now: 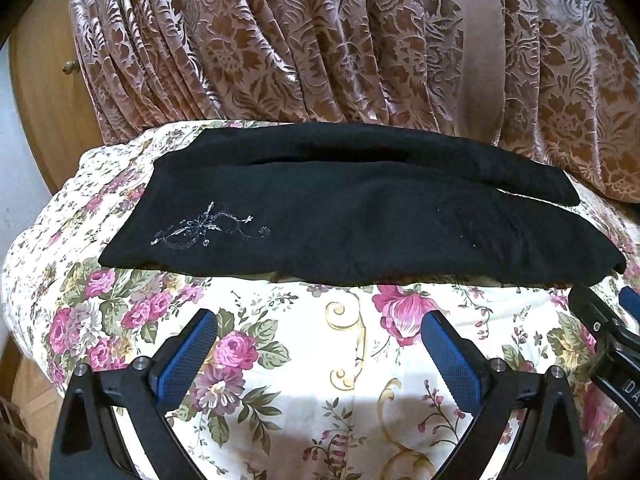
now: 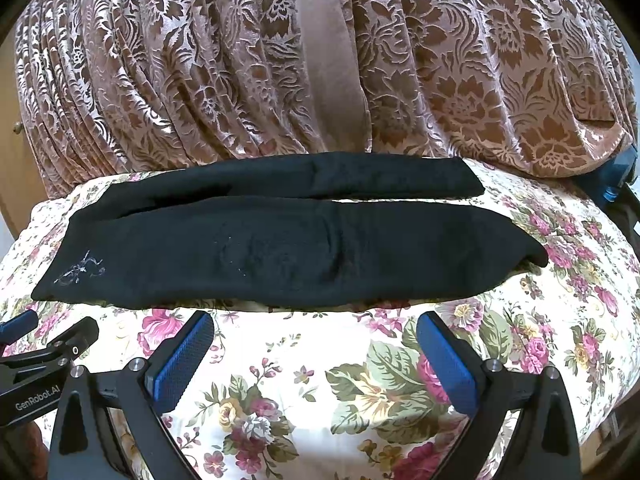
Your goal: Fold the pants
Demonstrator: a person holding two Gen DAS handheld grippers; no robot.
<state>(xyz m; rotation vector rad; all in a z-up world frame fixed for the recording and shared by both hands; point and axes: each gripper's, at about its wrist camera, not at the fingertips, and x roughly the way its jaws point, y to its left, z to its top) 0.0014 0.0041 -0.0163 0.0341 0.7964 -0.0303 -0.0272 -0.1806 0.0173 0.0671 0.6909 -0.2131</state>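
A: Pants [image 1: 360,216], black, laid crosswise on a floral bedspread [image 1: 304,364]. Legs side by side, running off to the right; a pale embroidered flourish [image 1: 208,230] near the left end

B: Why spread flat like that?

A: Likely so both legs lie straight and even before any fold. A thin strip of bedspread showing between the legs at the right end, so apart there; closer together toward the left

B: And the claws?

A: Left gripper [image 1: 320,344] released, blue-padded fingers [image 1: 184,360] spread wide, holding nothing, hovering over the bedspread just short of the near edge of the pants. Right gripper [image 2: 316,346] likewise released and empty, just short of the same edge, further right. Probably poised one toward each end, ready to take hold of the near leg. No fold across the length visible yet

B: What about the surface?

A: Soft, slightly rumpled cloth printed with pink roses and green leaves; looks like a bed, though hard to confirm

B: The room behind?

A: Heavy brown-and-pink patterned curtain [image 2: 460,80] hanging just behind the pants, brushing the far edge of the bedspread. Wooden furniture with a small knob [image 1: 69,66] at far left
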